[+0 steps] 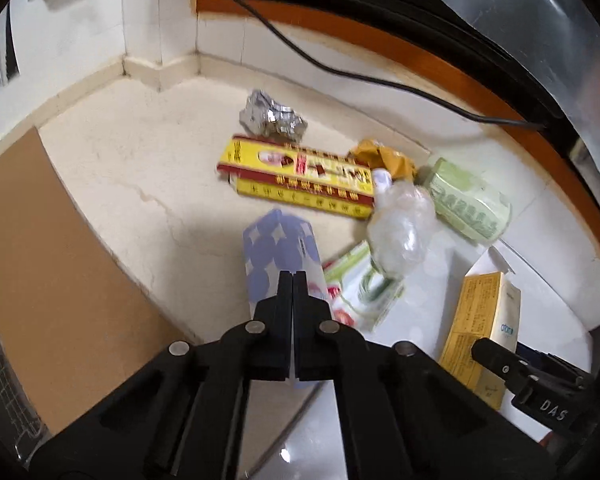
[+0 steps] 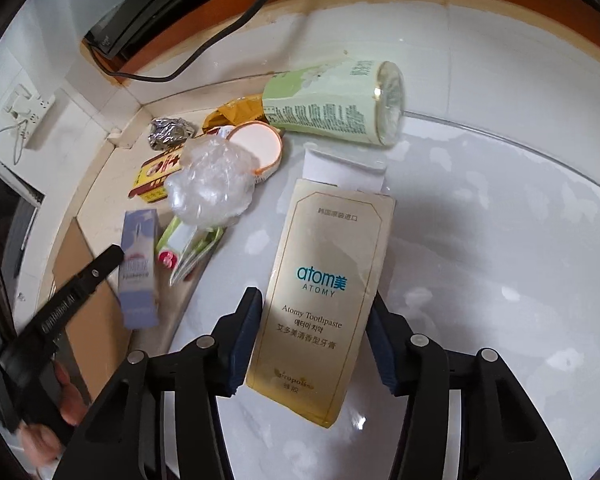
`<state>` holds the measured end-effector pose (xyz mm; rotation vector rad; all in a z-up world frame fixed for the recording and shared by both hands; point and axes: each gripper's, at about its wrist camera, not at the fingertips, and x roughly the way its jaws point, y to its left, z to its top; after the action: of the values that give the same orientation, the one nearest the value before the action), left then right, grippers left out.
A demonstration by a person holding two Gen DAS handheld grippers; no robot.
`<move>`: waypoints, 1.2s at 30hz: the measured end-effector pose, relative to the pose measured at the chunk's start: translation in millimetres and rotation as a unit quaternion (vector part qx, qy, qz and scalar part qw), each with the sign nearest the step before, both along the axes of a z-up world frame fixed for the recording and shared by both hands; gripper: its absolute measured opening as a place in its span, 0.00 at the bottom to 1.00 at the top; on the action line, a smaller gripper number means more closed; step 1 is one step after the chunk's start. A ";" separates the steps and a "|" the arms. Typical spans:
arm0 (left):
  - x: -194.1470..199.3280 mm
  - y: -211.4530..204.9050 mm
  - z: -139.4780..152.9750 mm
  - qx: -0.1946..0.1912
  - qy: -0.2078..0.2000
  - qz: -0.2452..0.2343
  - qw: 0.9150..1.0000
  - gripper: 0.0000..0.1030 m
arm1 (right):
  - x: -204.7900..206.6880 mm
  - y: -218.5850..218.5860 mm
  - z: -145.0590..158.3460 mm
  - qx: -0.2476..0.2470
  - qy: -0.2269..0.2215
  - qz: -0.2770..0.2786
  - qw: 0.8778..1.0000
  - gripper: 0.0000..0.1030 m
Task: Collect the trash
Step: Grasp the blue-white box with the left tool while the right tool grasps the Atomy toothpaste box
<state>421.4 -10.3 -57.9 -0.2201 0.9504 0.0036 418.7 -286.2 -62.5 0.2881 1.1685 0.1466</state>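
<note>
My left gripper (image 1: 293,276) is shut on a lavender carton (image 1: 278,256), held off the floor; it also shows in the right wrist view (image 2: 138,272). My right gripper (image 2: 314,312) is shut on the beige Atomy toothpaste box (image 2: 324,300), also seen in the left wrist view (image 1: 480,320). On the floor lie a yellow-red box (image 1: 300,180), a foil ball (image 1: 272,116), crumpled clear plastic (image 1: 400,228), a green can (image 2: 336,100), a brown wrapper (image 1: 384,158), a round white lid (image 2: 256,144) and a green-white wrapper (image 1: 364,292).
A black cable (image 1: 340,68) runs along the wooden-edged furniture (image 1: 420,60). A brown cardboard sheet (image 1: 60,260) lies at the left. A wall socket (image 2: 28,104) is on the tiled wall. The floor is white tile (image 2: 500,240).
</note>
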 end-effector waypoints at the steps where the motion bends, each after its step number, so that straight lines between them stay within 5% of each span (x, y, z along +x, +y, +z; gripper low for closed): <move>1: -1.9 0.6 0.4 0.003 0.003 0.001 1.000 0.00 | -5.0 -1.2 1.5 -0.005 -0.003 0.002 1.000 0.49; 9: -2.4 5.8 -5.3 0.002 0.017 0.009 1.000 0.01 | -27.4 -15.6 5.8 0.006 -0.002 0.005 1.000 0.49; 16: 10.6 8.8 -16.5 -0.033 0.028 0.022 0.999 0.35 | -31.2 -24.4 -0.2 0.020 0.000 0.018 1.000 0.49; 30: 25.5 -22.6 -23.7 0.026 0.026 -0.001 0.999 0.44 | -30.9 -26.6 -3.3 0.029 -0.005 0.029 0.999 0.49; 36: 30.4 -17.0 -30.6 0.010 0.052 0.001 0.999 0.45 | -30.0 -26.1 -3.1 0.031 -0.003 0.029 0.999 0.49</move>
<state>451.7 -27.3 -88.5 -0.2044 1.0530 0.0272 388.7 -312.3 -65.6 0.3085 1.1678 0.2353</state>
